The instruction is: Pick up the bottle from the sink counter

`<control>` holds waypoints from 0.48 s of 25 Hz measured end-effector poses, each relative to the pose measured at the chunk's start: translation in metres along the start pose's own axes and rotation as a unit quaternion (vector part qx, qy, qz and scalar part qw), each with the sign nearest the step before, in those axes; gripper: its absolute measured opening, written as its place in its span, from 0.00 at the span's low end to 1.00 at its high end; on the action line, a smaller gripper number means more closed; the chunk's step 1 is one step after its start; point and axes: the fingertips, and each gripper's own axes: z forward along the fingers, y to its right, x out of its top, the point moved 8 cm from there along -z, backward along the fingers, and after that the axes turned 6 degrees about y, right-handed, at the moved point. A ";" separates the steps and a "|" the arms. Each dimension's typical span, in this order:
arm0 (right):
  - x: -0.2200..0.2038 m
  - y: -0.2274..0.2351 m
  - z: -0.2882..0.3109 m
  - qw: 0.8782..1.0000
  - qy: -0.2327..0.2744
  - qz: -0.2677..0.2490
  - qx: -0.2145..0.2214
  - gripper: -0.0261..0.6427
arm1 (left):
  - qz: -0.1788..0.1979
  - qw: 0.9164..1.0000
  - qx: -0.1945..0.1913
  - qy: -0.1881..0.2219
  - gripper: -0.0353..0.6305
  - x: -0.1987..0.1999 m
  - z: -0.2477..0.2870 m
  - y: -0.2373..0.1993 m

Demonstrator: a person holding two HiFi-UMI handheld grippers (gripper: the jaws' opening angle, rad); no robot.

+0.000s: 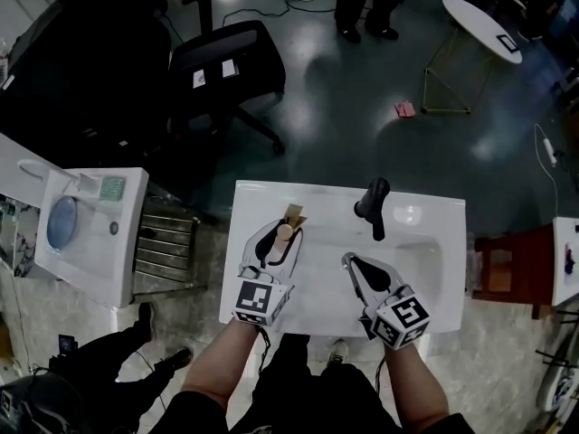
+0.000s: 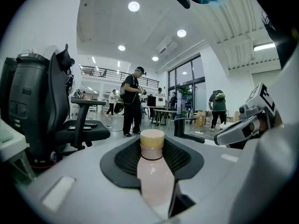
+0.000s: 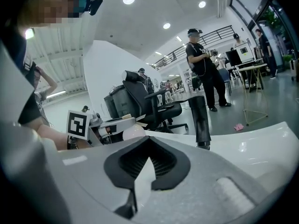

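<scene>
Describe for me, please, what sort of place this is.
Probably an open lab or workshop hall, not a bathroom: the sink counter stands free on a bare floor, near an office chair, with people standing beyond.

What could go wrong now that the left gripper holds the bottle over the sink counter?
The smooth bottle is pinched from only two sides by the left gripper, so it might slip and drop onto the sink counter. The black faucet stands close by; a sideways swing could knock the bottle against it. The right gripper is shut and empty, so it probably couldn't catch a fall.
</scene>
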 end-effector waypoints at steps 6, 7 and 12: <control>0.011 -0.007 -0.027 1.000 0.012 -0.010 0.010 0.04 | 0.000 1.000 0.012 0.005 0.26 0.021 -0.023 0.024; 0.013 -0.009 -0.032 1.000 0.014 -0.011 0.012 0.04 | 0.001 1.000 0.014 0.006 0.26 0.023 -0.028 0.029; 0.019 -0.017 -0.057 0.999 0.028 -0.021 0.026 0.04 | 0.004 1.000 0.029 0.010 0.26 0.039 -0.054 0.051</control>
